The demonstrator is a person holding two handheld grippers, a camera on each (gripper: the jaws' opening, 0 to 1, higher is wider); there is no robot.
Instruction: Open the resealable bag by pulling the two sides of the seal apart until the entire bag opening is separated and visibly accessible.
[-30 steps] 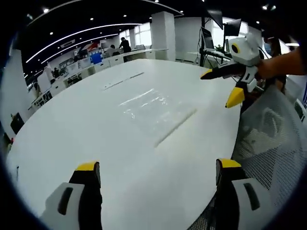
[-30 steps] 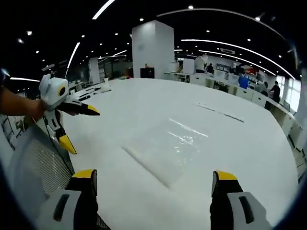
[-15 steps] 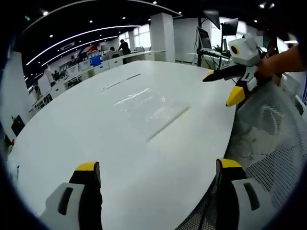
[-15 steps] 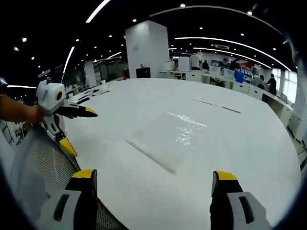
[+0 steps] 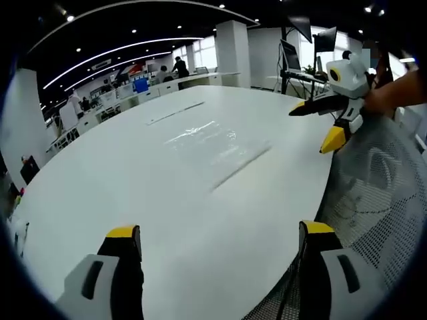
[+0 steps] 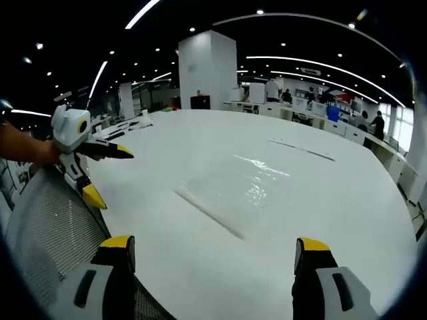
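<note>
Both grippers, L [image 5: 213, 240] & R [image 6: 213, 252], hover w/ fingers spread wide, holding nothing.

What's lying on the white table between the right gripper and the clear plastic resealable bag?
Nothing: in the right gripper view, bare white table separates the open right gripper from the clear plastic resealable bag.

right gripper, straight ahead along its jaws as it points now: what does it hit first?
Probably the resealable bag, lying flat on the white table. The right gripper has open jaws framing the bag's near seal edge, with bare tabletop between. Depth is unclear; a steep approach would meet the table first.
</note>
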